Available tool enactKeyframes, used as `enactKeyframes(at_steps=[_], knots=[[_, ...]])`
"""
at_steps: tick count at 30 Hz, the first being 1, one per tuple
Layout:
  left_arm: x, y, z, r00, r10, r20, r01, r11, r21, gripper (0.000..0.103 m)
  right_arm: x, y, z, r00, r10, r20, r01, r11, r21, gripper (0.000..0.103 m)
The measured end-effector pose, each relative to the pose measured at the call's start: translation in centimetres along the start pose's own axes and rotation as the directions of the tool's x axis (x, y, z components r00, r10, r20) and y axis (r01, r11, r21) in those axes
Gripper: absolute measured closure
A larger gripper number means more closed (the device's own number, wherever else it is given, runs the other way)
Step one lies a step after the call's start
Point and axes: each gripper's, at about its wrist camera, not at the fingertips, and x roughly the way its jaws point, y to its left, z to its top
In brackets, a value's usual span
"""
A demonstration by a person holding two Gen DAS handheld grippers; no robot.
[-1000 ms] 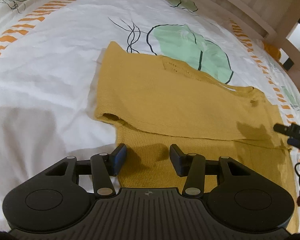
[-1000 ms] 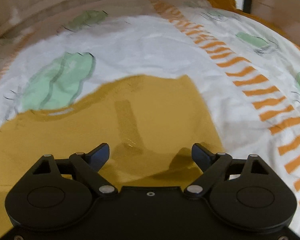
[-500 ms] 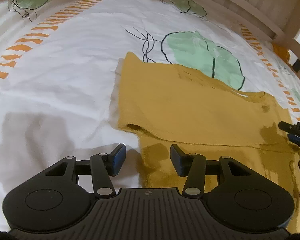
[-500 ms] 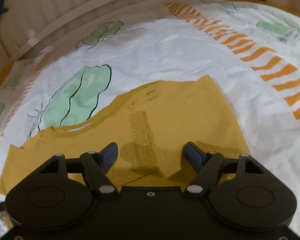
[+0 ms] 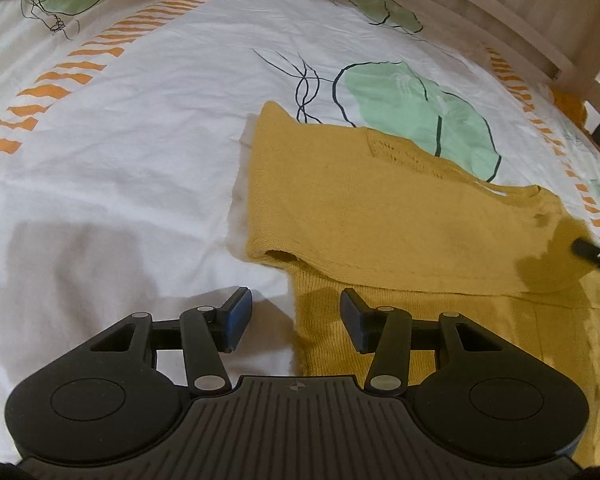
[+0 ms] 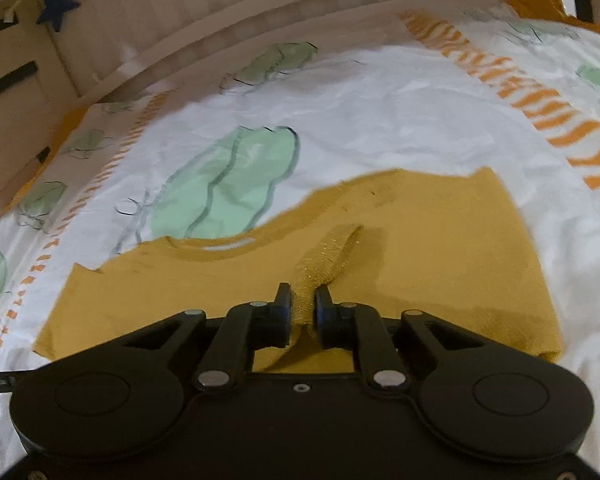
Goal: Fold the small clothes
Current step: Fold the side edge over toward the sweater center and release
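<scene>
A mustard-yellow knit sweater [image 5: 388, 216] lies partly folded on the white bed sheet [image 5: 140, 128]. My left gripper [image 5: 296, 320] is open, low over the sweater's near left edge, one finger over the sheet and one over the ribbed hem. In the right wrist view the same sweater [image 6: 440, 248] lies flat, and my right gripper [image 6: 302, 308] is shut on a pinched ridge of its fabric [image 6: 324, 264], lifting it a little. The right gripper's tip [image 5: 592, 252] shows at the right edge of the left wrist view.
The sheet has green leaf prints [image 5: 416, 108] and orange striped bands [image 6: 540, 108]. A wooden bed rail [image 6: 260, 36] runs along the far side. More yellow cloth [image 6: 540, 4] lies at the far corner.
My right gripper has closed on a fold of the sweater and raised it. My left gripper has drawn back and left, staying open.
</scene>
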Motion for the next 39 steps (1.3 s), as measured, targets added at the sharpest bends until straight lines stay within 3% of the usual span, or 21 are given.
enactKeyframes(at_steps=[5, 8, 12, 21, 25, 27, 33, 35, 39], knots=[[0.1, 0.0, 0.0, 1.0, 0.002, 0.001, -0.002, 1.0, 0.003, 0.056, -4.0, 1.8, 2.2, 0.993, 0.035, 0.11, -0.029, 0.998, -0.053, 0.084], [0.2, -0.1, 0.0, 1.0, 0.009, 0.002, -0.009, 1.0, 0.009, 0.055, -5.7, 0.9, 3.0, 0.989, -0.026, 0.147, 0.035, 0.998, -0.058, 0.084], [0.4, -0.3, 0.0, 1.0, 0.023, 0.006, -0.023, 1.0, 0.019, 0.055, -4.5, -1.6, 2.7, 0.988, -0.144, 0.064, 0.146, 0.989, -0.028, 0.084], [-0.6, -1.1, 0.3, 0.998, 0.045, 0.047, -0.047, 0.998, 0.047, 0.055, -2.2, -2.8, 1.1, 0.973, -0.228, -0.049, 0.222, 0.97, -0.097, 0.082], [-1.6, -2.1, 0.9, 0.991, 0.042, 0.124, -0.052, 0.996, 0.076, 0.055, -1.4, -3.9, 0.5, 0.956, -0.268, -0.119, 0.258, 0.962, -0.09, 0.072], [-1.4, -2.5, 1.2, 0.989, 0.041, 0.142, -0.052, 0.996, 0.072, 0.055, -1.6, -4.4, 0.5, 0.949, -0.289, -0.126, 0.281, 0.957, -0.074, 0.071], [1.1, -3.0, 1.2, 0.993, 0.075, 0.092, -0.084, 0.992, 0.091, 0.054, -2.6, -5.6, 0.7, 0.923, -0.357, -0.14, 0.354, 0.934, -0.05, 0.06], [1.9, -2.7, 1.0, 0.994, 0.082, 0.073, -0.088, 0.992, 0.086, 0.053, -2.7, -5.5, 0.9, 0.917, -0.38, -0.125, 0.374, 0.925, -0.068, 0.048], [2.0, -1.8, 0.9, 0.996, 0.062, 0.069, -0.065, 0.997, 0.044, 0.047, -3.1, -4.6, 1.1, 0.923, -0.38, -0.063, 0.372, 0.922, -0.107, 0.037]])
